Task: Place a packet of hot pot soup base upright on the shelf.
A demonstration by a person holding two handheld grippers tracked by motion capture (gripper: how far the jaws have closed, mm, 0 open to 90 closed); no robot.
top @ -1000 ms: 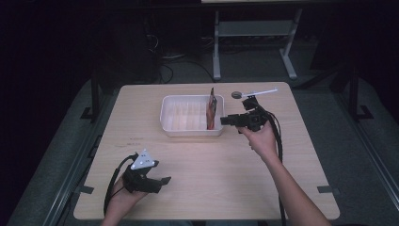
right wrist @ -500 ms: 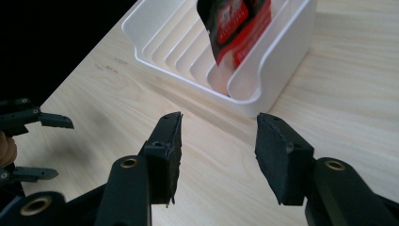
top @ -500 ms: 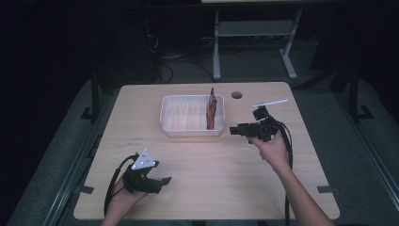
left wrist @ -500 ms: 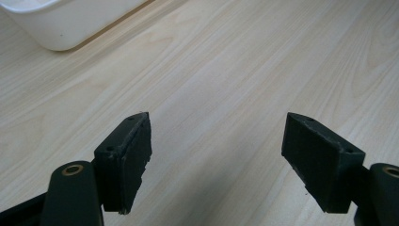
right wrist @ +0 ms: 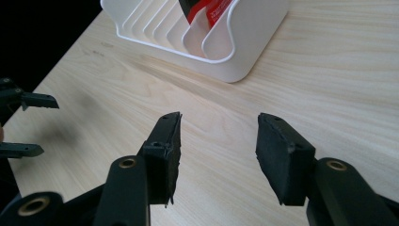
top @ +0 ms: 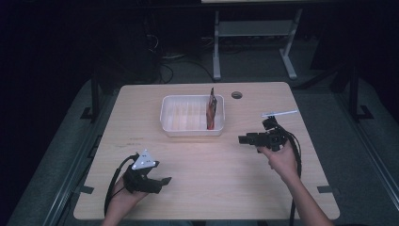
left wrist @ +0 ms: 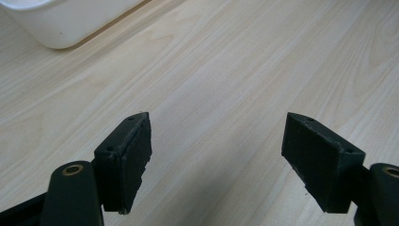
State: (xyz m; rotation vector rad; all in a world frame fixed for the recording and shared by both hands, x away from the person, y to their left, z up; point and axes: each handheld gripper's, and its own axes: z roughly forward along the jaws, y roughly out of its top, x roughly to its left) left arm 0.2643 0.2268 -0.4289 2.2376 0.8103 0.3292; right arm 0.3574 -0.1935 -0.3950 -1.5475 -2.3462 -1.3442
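Between the 2 black jaws of the right gripper point(right wrist: 216, 150) lies nothing but bare pale wood; they stand released, having just been opening, and nothing is held. Just beyond them sits the white rack tray point(right wrist: 244, 52), its ribbed slots running across the bottom, and a red and dark packet point(right wrist: 204, 12) stands on edge in one of the slots near the tray's right end. From the high view the right gripper point(top: 244, 139) lies level, pointing leftward toward the tray's near right corner, close to it but apart, with the person's right hand point(top: 277, 157) wrapped around its body and a cable trailing behind. The left gripper point(left wrist: 216, 155) likewise has its jaws spread wide and released over empty wood, with a corner of the tray at the far upper left. From above, the left gripper point(top: 164, 181) rests near the front left of the tabletop point(top: 221, 188), well apart from the tray point(top: 171, 129), a grey 3-cornered plate on top of it. The packet point(top: 211, 110) stands upright, leaning slightly, at the tray's right side. A small round hole point(top: 236, 95) shows in the tabletop behind the tray.
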